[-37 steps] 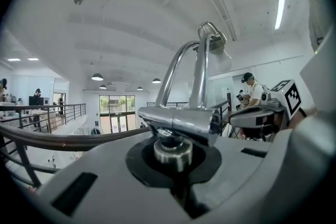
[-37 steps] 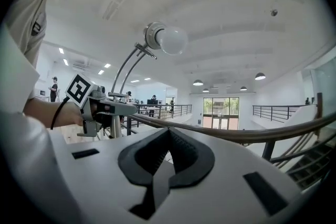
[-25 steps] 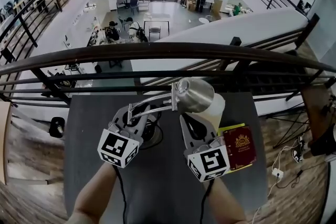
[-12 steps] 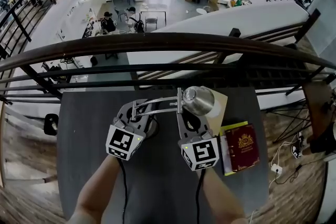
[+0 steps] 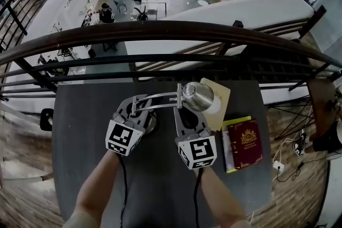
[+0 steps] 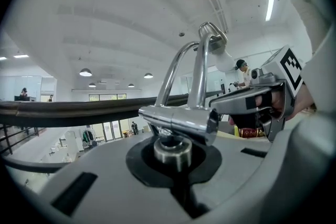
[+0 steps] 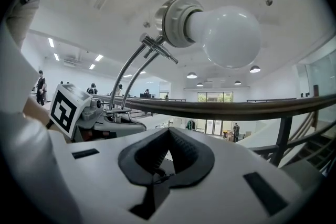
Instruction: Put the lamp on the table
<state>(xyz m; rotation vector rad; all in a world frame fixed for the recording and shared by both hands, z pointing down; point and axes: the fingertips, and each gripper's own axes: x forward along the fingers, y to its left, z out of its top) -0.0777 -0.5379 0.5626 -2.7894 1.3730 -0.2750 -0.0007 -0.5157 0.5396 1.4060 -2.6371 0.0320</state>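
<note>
Left gripper view is the only one where the left tool [image 6: 176, 165] is seen clamped shut on the chrome post of the lamp [image 6: 181, 122], while the right tool [image 7: 167, 157] is seen closed and empty with the bulb [image 7: 226, 34] at 12 o'clock, all above a dark bench [image 5: 80, 131] beside an atrium railing [image 5: 160, 33].

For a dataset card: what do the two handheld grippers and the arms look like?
Both the left gripper and right gripper are grey, with black-padded tongs. Each carries a white cube printed with black square markers, and a black cable trails back along each forearm. No sleeves cover the forearms.
</note>
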